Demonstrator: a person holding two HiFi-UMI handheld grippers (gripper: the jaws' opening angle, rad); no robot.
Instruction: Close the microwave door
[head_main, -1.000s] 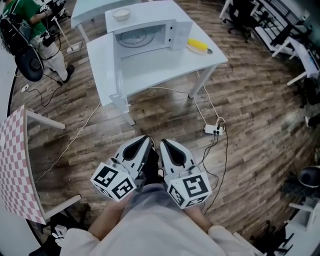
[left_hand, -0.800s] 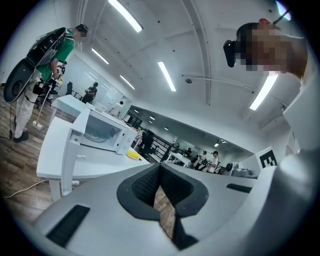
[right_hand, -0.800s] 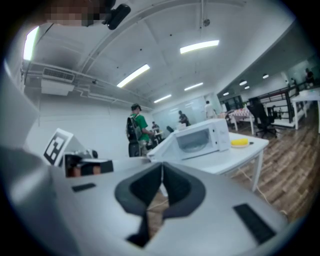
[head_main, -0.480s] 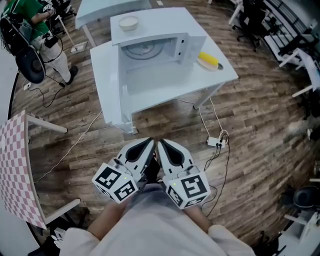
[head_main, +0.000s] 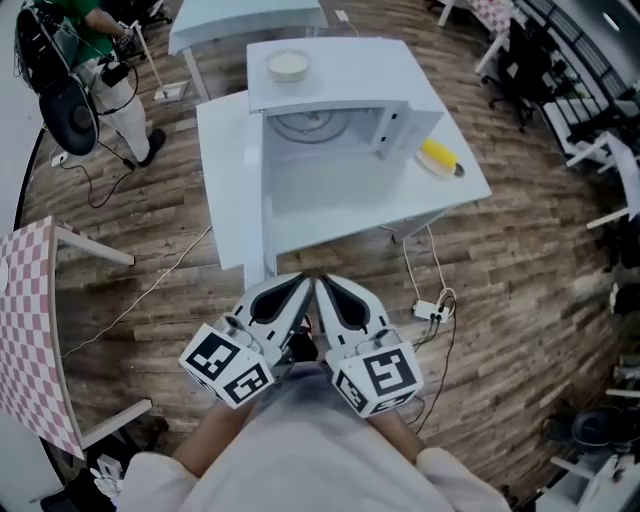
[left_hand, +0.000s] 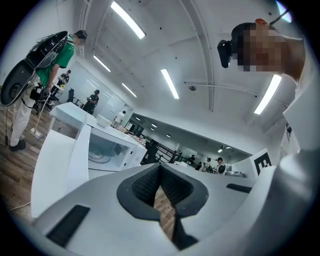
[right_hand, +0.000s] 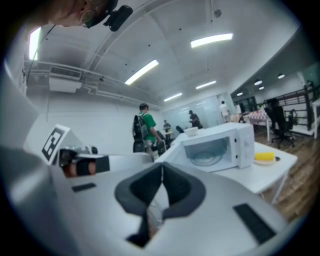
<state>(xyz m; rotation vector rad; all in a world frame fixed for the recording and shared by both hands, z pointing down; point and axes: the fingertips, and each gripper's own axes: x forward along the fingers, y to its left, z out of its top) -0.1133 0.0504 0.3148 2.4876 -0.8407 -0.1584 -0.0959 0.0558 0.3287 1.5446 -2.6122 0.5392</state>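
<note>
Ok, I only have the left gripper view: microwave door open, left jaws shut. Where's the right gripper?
Observer: The right gripper is beside the left gripper, both short of the table, touching nothing.
Operator: Is it holding anything?
Observer: No. Its own view shows the jaws together, nothing between them.
Operator: Anything to the right of the microwave?
Observer: A yellow thing on a plate, on the table just right of the microwave.
</note>
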